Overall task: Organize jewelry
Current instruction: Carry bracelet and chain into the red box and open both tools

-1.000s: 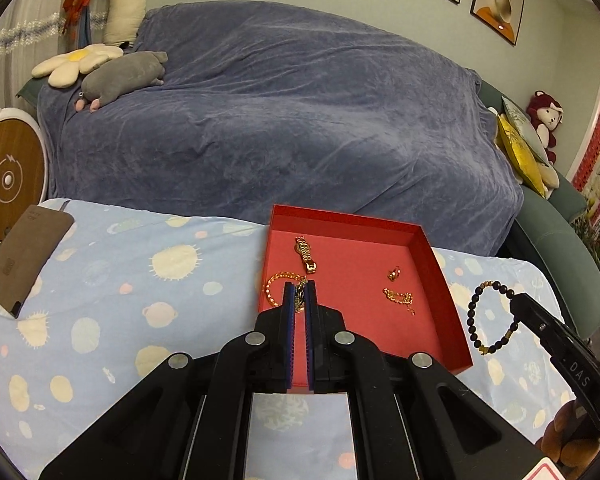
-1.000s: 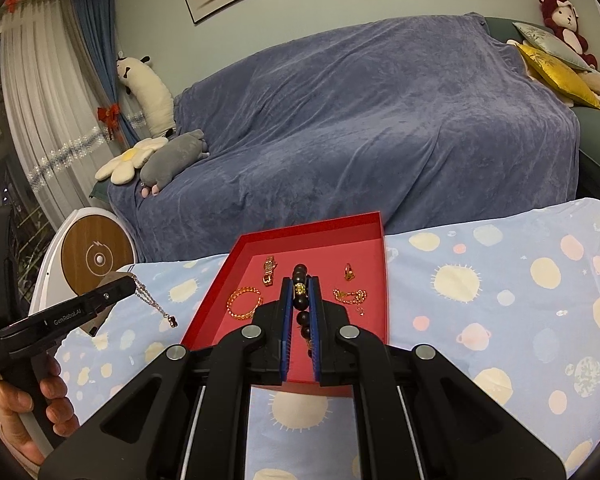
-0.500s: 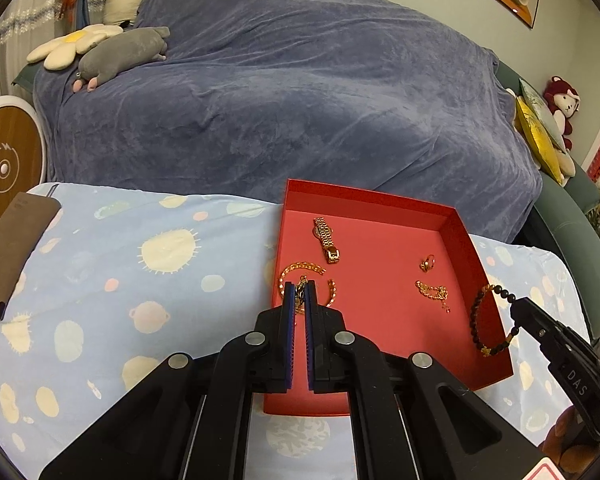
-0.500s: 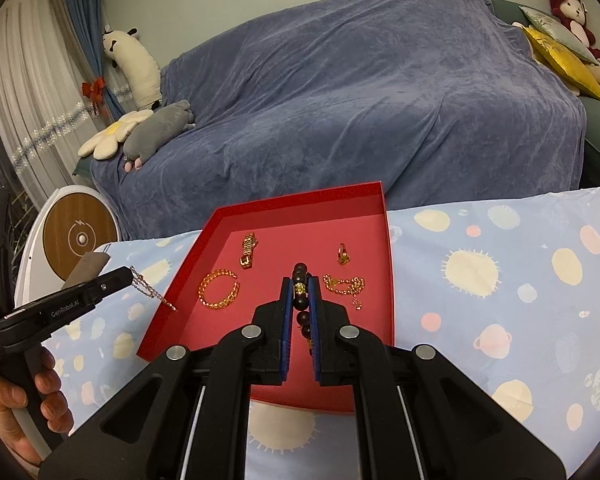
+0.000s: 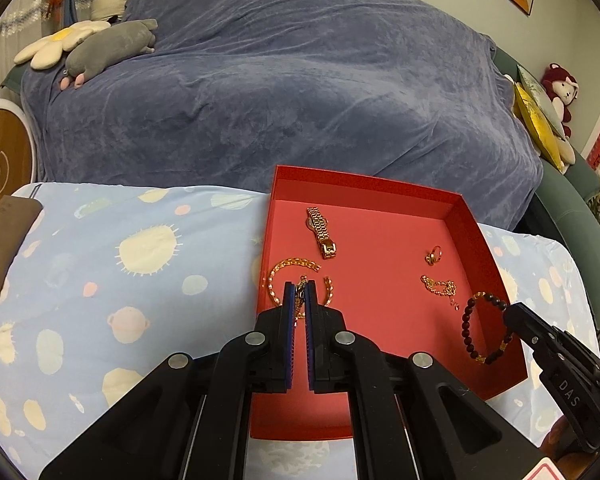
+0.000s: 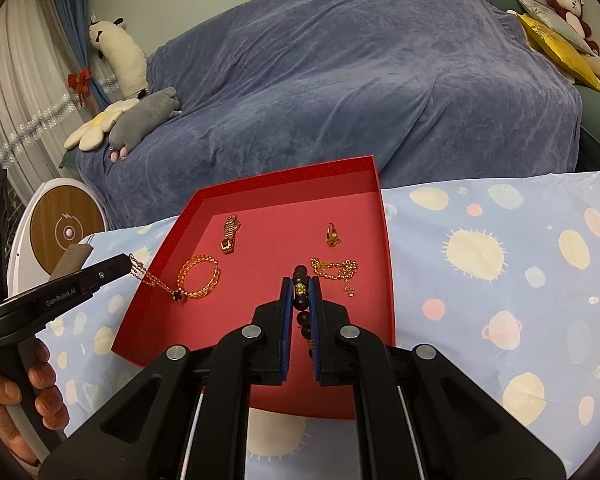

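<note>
Your left gripper (image 5: pixel 299 294) pinches one thin gold necklace (image 6: pixel 156 282), its dark pendant dangling over the red tray (image 6: pixel 292 184)'s left side. In the tray lie one watch (image 5: pixel 320 230), one bangle (image 5: pixel 296 266), one ring (image 5: pixel 434 256) and one chain (image 5: pixel 440 288). Your right gripper (image 6: pixel 301 294) grips one dark beaded bracelet (image 5: pixel 482 330) above the tray's right side.

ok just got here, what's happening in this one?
A person is sorting jewelry into a red tray on the spotted cloth, with a handheld gripper in each hand. The left gripper is shut on a thin chain necklace with a dark pendant, dangling it over the tray's left edge. The right gripper is shut on a dark beaded bracelet, held over the tray's near right part. A gold watch, open gold bracelet, ring and fine chain already lie inside.
</note>
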